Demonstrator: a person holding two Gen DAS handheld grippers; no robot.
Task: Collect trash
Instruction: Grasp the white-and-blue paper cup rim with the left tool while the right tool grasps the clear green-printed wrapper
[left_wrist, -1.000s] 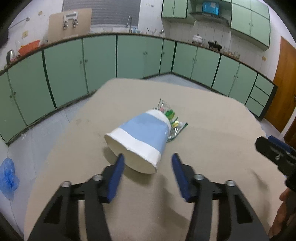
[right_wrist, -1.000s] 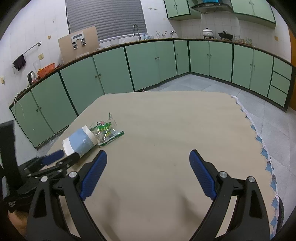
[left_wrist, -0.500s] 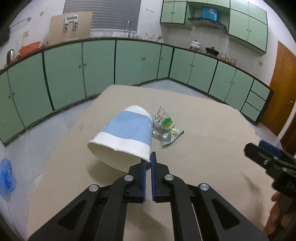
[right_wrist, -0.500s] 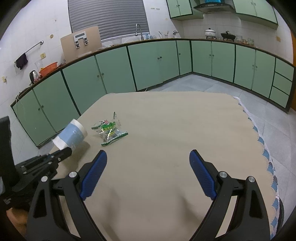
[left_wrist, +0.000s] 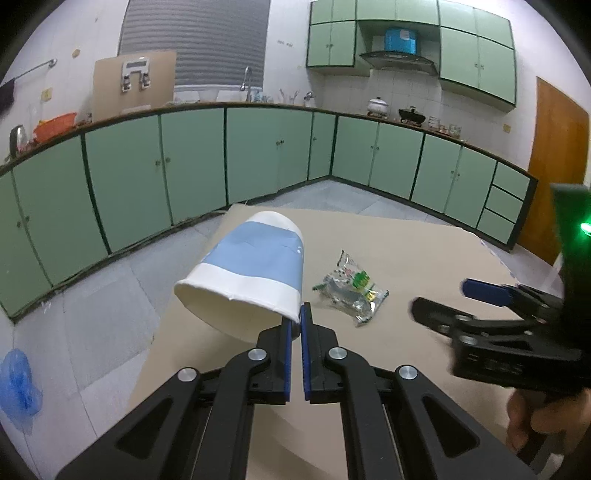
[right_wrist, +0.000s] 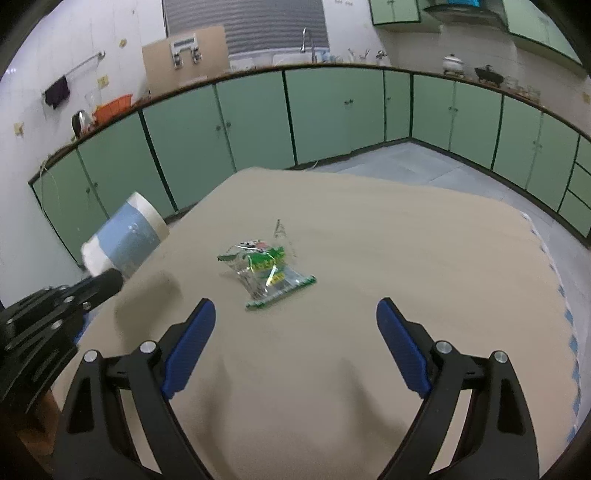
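Your bench (right_wrist: 369, 229) is the biggest thing here, a wide surface under a plain tan cover, with green cabinets (left_wrist: 192, 162) lining the walls beyond its far edges.

Next in size is the paper cup (left_wrist: 247, 273), white with a broad blue band. You have it clear of the bench, tilted on its side above the left edge, its open mouth toward the left wrist camera and its base pointing away. Your left gripper (left_wrist: 294, 325) has its fingers pressed together on the cup's rim, one finger inside the mouth and the other outside, so the wall of the cup is pinched between them.

Your right gripper (right_wrist: 295, 325) hangs over the near part of the bench with its fingers spread wide; they have just drawn in slightly, and nothing lies between them. Your hand (left_wrist: 543, 424) shows at its handle in the left wrist view.

Smallest is the crumpled snack wrapper (right_wrist: 266, 269), clear film with green print, lying flat on the bench toward the left edge, just ahead of the right gripper's fingers and apart from them. It sits to the right of the raised cup, not touching it.
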